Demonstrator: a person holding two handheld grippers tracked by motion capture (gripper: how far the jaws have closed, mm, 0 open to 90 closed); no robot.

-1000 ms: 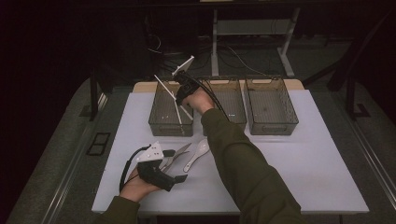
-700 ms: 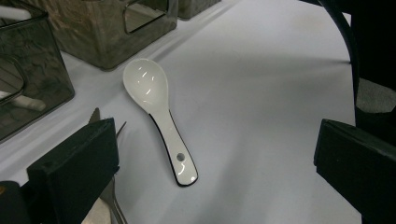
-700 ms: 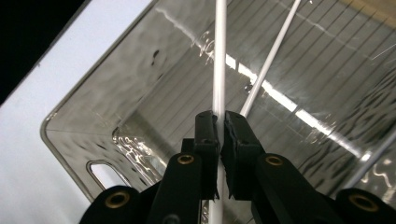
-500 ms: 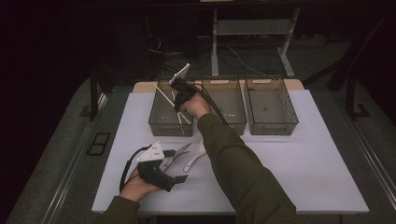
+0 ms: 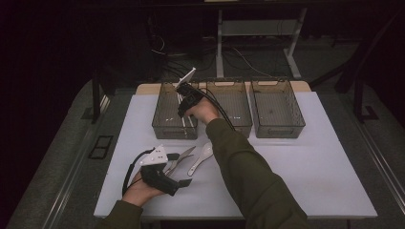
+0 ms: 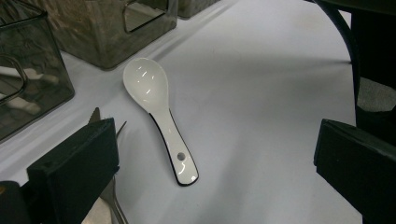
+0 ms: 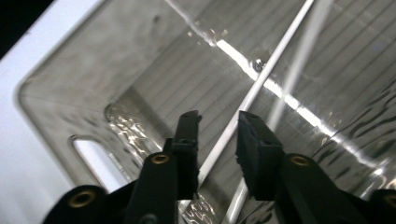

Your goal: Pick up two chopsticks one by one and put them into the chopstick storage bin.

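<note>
On the white table (image 5: 296,181) three clear plastic bins stand in a row along the far edge: a left bin (image 5: 165,125), a middle bin (image 5: 234,102) and a right bin (image 5: 277,107). The right gripper (image 5: 185,102) hangs over the left bin, pointing down into it. In the right gripper view its two black jaws stand a narrow gap apart and have just been opening; a thin white chopstick (image 7: 261,79) runs between them, and the pads do not press on it. A second pale stick (image 7: 299,51) lies blurred beside the first, so two chopsticks rest inside the left bin, slanting across its ribbed floor. In the high view they show as two thin white lines (image 5: 182,114) against the bin's near wall.

Near the front left of the table the left gripper (image 5: 184,169) rests low in the person's hand, its jaws spread wide with nothing between them. Just beyond it lies one white ceramic soup spoon (image 6: 159,116), bowl toward the bins, handle toward the gripper. To the spoon's left lies metal cutlery (image 5: 180,160), of which a fork's tines (image 6: 119,128) show beside the left jaw; how many pieces there are cannot be told.
</note>
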